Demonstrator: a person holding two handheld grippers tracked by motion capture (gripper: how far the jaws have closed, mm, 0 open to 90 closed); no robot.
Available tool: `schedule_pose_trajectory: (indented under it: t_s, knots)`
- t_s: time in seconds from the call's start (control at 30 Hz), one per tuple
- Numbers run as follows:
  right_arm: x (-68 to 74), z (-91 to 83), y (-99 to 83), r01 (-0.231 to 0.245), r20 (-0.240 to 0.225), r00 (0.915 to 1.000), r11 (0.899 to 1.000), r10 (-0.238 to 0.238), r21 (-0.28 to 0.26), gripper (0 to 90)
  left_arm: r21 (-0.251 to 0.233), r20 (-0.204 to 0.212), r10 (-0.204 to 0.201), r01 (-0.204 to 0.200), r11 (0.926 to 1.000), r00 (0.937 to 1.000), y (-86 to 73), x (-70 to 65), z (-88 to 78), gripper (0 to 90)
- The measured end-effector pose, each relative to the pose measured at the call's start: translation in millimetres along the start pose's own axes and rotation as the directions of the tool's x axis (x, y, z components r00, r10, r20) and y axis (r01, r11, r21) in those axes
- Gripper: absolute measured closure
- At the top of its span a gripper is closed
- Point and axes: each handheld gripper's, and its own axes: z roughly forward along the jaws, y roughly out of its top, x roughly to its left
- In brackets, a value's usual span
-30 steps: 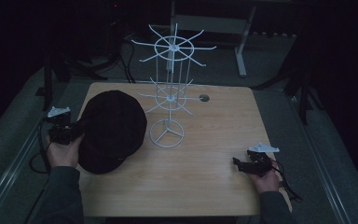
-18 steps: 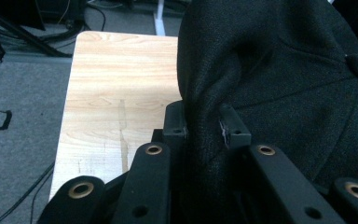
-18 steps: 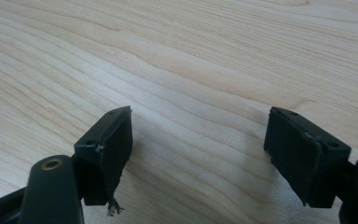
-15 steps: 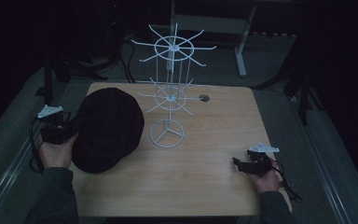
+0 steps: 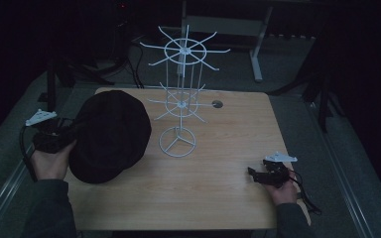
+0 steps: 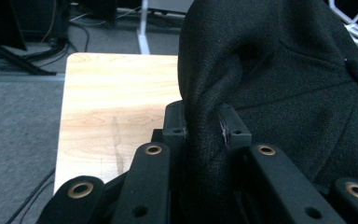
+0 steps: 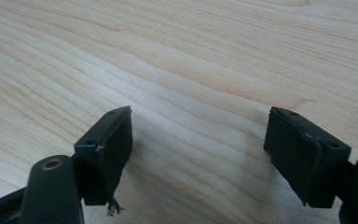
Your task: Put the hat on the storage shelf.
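Note:
A black cap (image 5: pixel 110 135) hangs tilted over the left part of the wooden table (image 5: pixel 228 129), its rim pinched by my left gripper (image 5: pixel 68 134). In the left gripper view the two pads press a fold of the cap's (image 6: pixel 279 84) dark cloth between them, so my left gripper (image 6: pixel 204 126) is shut on it. A white wire rack (image 5: pixel 181 99) with hooked arms stands at the table's middle, just right of the cap. My right gripper (image 5: pixel 256 173) rests near the table's front right corner. Its jaws stand wide apart over bare wood in the right gripper view (image 7: pixel 198 144), nothing between them.
A round cable hole (image 5: pixel 217 104) sits in the tabletop behind the rack. Dark floor, cables and desk legs (image 5: pixel 255 54) surround the table. The wood between the rack and my right gripper is bare.
My left hand has drawn the cap slightly left and upward, off toward the table's left edge. The right gripper has stayed put.

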Motion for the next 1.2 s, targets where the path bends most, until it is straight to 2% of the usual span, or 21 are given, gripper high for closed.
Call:
schedule_pose_trajectory:
  t_s: [0.5, 1.2]
  knots:
    - [0.0, 0.0, 0.0, 0.0, 0.0, 1.0, 1.0, 0.0, 0.0, 23.4, -0.033, 0.035, 0.009, -0.008, 0.9994, 0.9993, 9.2, 4.5, -10.6, 77.6]
    - [0.2, 0.0, 0.1, -0.003, 0.0, 1.0, 1.0, 0.003, 0.0, 23.4, -0.103, 0.119, -0.014, 0.027, 0.9943, 0.9928, 21.9, 2.1, -14.9, 77.5]
